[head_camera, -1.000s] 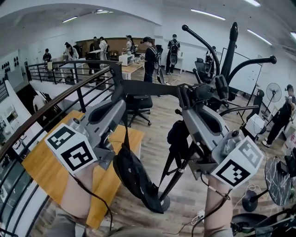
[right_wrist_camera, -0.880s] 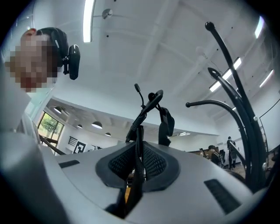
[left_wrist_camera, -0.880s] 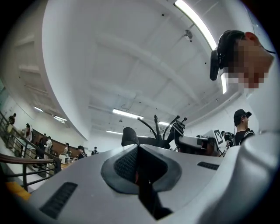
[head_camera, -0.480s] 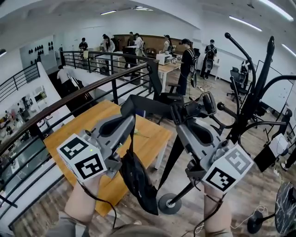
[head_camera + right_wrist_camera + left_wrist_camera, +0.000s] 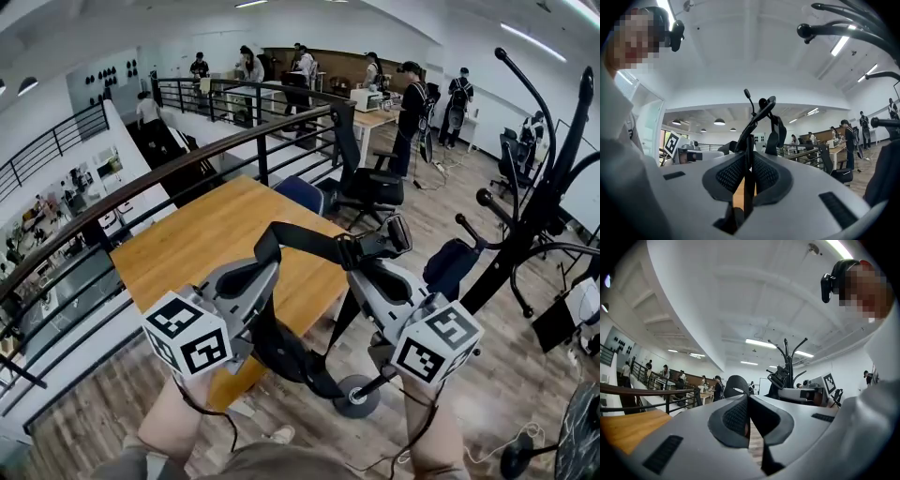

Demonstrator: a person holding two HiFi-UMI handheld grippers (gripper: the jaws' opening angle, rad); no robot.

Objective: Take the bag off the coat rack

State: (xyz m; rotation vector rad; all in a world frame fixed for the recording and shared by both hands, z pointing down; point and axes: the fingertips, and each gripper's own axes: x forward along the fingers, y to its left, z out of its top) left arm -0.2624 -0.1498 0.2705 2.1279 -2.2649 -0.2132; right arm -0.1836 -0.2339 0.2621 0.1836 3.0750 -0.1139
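Observation:
The black bag point(image 5: 292, 361) hangs below both grippers by its strap point(image 5: 307, 240), which runs taut between them, clear of the coat rack point(image 5: 549, 178). My left gripper point(image 5: 270, 265) is shut on the strap's left end. In the left gripper view the strap point(image 5: 736, 382) loops up past the closed jaws of the left gripper point(image 5: 747, 405). My right gripper point(image 5: 358, 265) is shut on the strap's right end, near the buckle point(image 5: 392, 236). In the right gripper view the strap point(image 5: 749, 185) is pinched between the pads of the right gripper point(image 5: 749, 165). The rack stands to the right, its round base point(image 5: 356, 396) below the bag.
A wooden table point(image 5: 208, 246) lies under and left of the grippers, with a curved black railing point(image 5: 141, 187) beyond it. A dark backpack point(image 5: 450, 267) hangs on the rack. An office chair point(image 5: 367, 184) and several people stand further back.
Both grippers have carried the bag left and down, away from the coat rack and over the wooden table. The rack has shifted to the right of the view.

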